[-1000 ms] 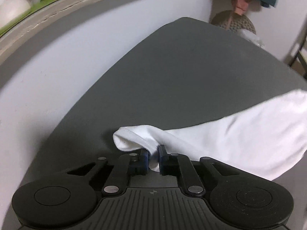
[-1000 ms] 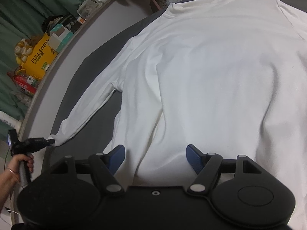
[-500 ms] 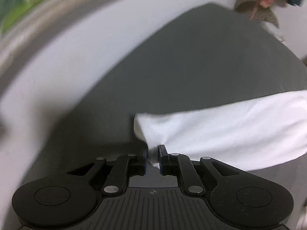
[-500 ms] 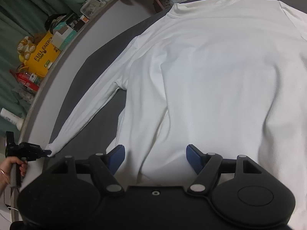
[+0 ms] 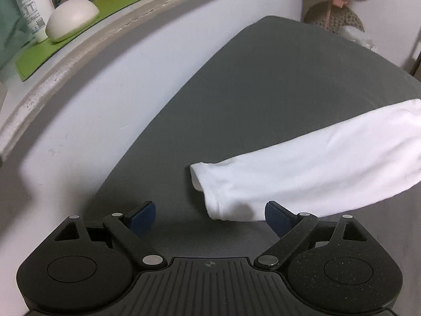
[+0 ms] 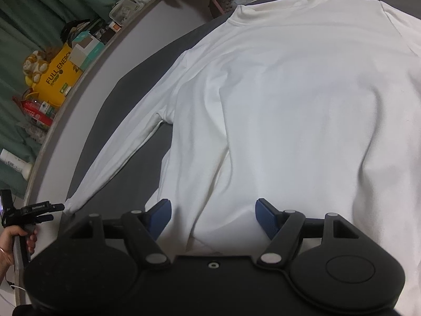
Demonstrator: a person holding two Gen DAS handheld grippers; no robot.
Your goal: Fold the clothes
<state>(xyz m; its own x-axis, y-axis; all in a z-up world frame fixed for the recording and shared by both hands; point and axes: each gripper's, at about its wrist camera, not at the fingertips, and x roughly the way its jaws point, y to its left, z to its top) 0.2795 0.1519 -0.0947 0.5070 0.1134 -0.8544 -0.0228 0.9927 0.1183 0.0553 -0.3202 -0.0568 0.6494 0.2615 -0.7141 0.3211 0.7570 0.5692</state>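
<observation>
A white long-sleeved shirt lies spread flat on a dark grey surface, collar at the far end. Its left sleeve stretches out straight, and the cuff rests on the grey surface. My left gripper is just short of the cuff. Its jaws are opening, and the blue pads stand wide on either side of the cuff end without pressing it. In the right wrist view the left gripper sits at the sleeve tip. My right gripper hovers open over the shirt's lower hem, gripping nothing.
A pale rim borders the grey surface on the left. Beyond it a ledge holds a white dome, a bottle, a yellow box and other clutter. A round woven object stands past the far end. A person's hand holds the left gripper's handle.
The left gripper, shut on the cuff a second ago, has drawn the sleeve out straight, spread its jaws and let go. The right gripper has stayed put.
</observation>
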